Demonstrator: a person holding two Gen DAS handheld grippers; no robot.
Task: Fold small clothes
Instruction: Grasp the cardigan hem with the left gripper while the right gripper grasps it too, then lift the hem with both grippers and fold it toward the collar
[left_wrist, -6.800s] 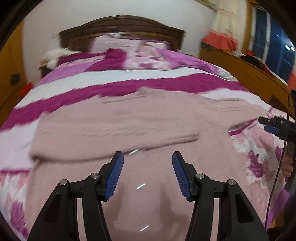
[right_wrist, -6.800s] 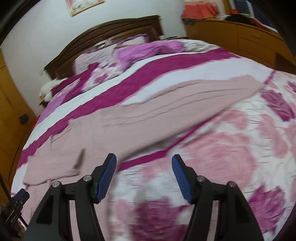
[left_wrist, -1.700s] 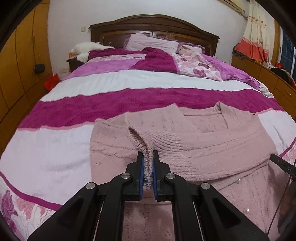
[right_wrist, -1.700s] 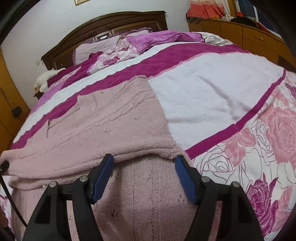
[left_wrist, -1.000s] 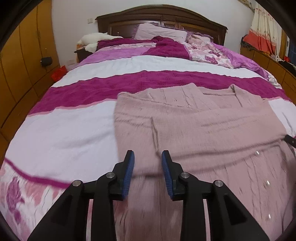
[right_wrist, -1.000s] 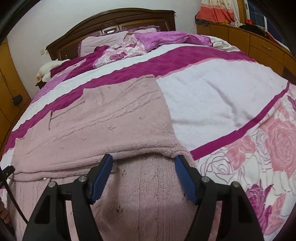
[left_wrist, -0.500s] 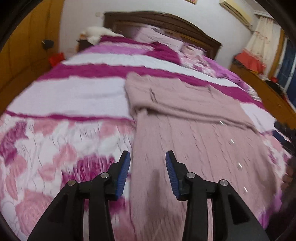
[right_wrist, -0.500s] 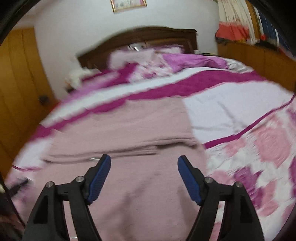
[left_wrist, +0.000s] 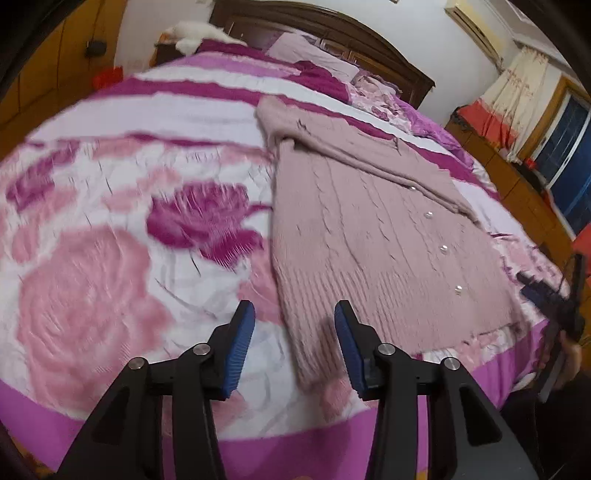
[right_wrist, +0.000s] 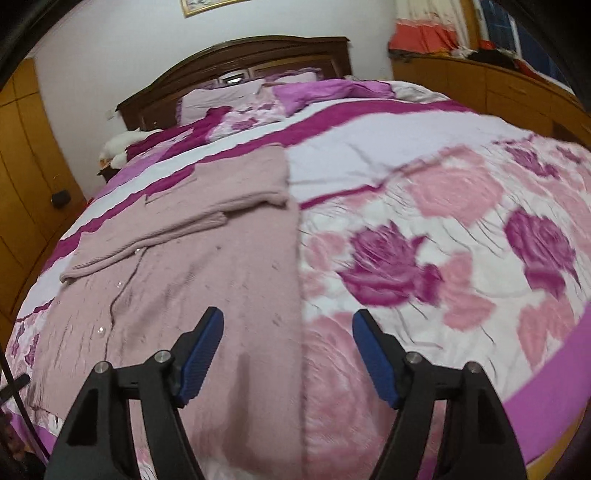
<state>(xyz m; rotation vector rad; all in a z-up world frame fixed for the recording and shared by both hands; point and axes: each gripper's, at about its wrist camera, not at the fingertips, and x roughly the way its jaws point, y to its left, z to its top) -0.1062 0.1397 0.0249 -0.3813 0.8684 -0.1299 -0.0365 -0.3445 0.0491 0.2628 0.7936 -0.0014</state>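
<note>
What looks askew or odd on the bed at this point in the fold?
Nothing stands out. The pink knit cardigan lies flat on the floral bedspread with both sleeves folded across its chest. The left gripper and right gripper hang open over its hem corners. Motion blur hides fine detail.

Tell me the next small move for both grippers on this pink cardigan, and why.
Probably lower both open grippers onto the hem corners of the pink cardigan: the sleeves already lie folded across its chest, the left gripper hovers over the left corner, and the right gripper hovers over the right edge.
</note>
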